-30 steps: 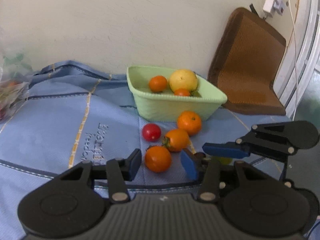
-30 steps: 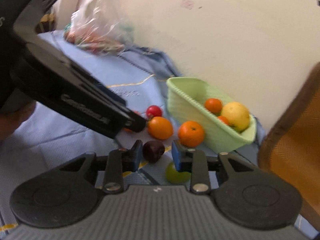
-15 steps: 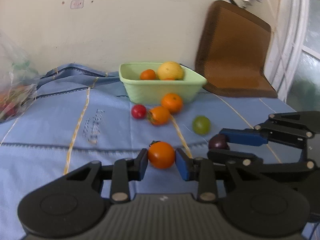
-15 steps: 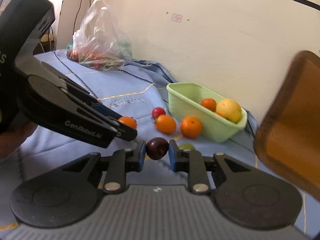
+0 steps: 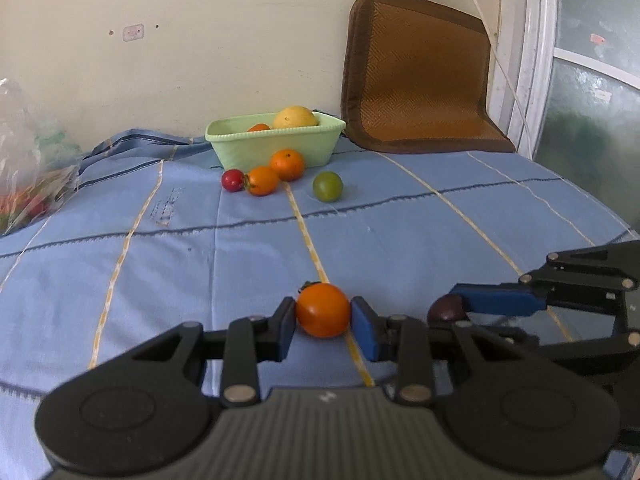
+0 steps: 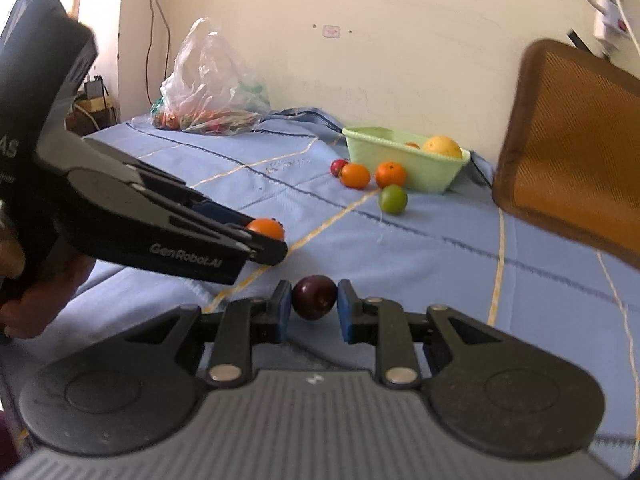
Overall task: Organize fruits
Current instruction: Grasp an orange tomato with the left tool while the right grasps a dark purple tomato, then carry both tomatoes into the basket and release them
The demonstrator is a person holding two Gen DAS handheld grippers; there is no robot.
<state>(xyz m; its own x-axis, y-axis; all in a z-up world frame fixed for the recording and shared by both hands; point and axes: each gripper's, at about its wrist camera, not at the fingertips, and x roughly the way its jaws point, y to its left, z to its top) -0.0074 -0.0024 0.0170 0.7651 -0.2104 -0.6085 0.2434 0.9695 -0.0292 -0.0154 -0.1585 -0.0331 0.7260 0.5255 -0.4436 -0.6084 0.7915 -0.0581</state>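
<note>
My left gripper (image 5: 323,322) is shut on an orange tomato (image 5: 322,309), held just above the blue cloth near its front. My right gripper (image 6: 314,307) is shut on a dark purple plum (image 6: 314,297); it shows in the left wrist view (image 5: 447,311) to the right. The orange tomato also shows in the right wrist view (image 6: 266,228). A green basket (image 5: 276,144) at the back holds a yellow fruit (image 5: 295,117) and an orange one (image 5: 259,127). In front of it lie a red fruit (image 5: 233,180), two orange fruits (image 5: 262,180) (image 5: 287,164) and a green fruit (image 5: 327,186).
A brown cushion (image 5: 416,80) leans on the wall at the back right. A plastic bag of produce (image 6: 208,88) sits at the back left. A white cable (image 5: 496,48) hangs by the window frame. The blue cloth (image 5: 400,220) covers the surface.
Both grippers have pulled back from the basket toward the front of the cloth, carrying the orange tomato and the plum with them. The fruits by the basket have not moved.
</note>
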